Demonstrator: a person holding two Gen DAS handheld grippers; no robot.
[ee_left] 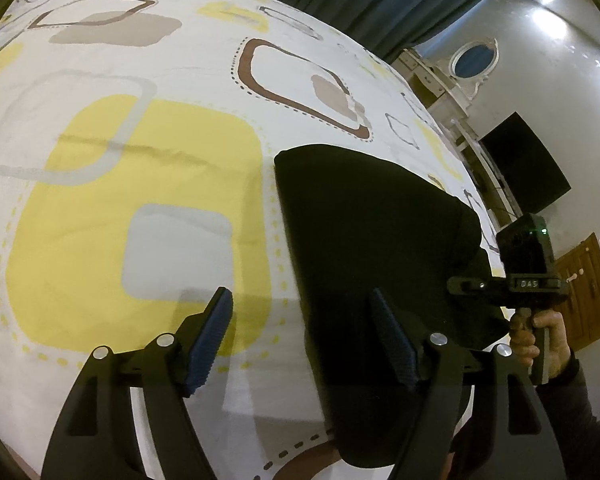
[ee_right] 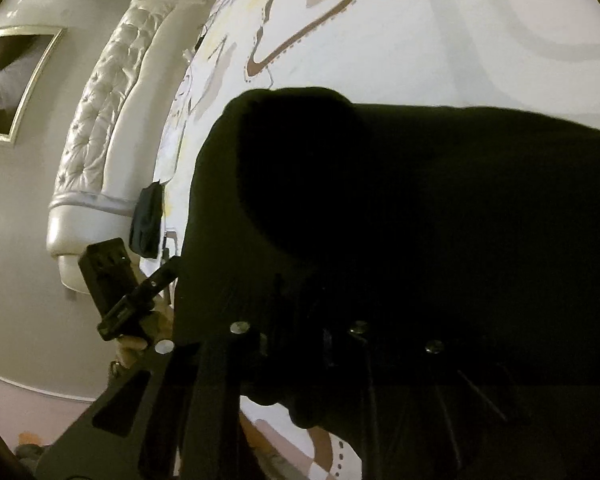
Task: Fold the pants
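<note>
While the black pants (ee_left: pixel 376 240) lie folded on the patterned bed sheet (ee_left: pixel 148 184) | left gripper (ee_left: pixel 300 340) fingers spread wide, holding nothing | right gripper (ee_right: pixel 300 344) buried in dark cloth, grip unclear.

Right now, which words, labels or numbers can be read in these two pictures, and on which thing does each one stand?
"DAS" (it may be "OAS"; the first letter is unclear): on a small plate on the front of the right gripper, seen from the left wrist view.
The right wrist view shows no readable text: the black pants fill most of it, and the framed picture on the wall bears no words.
</note>
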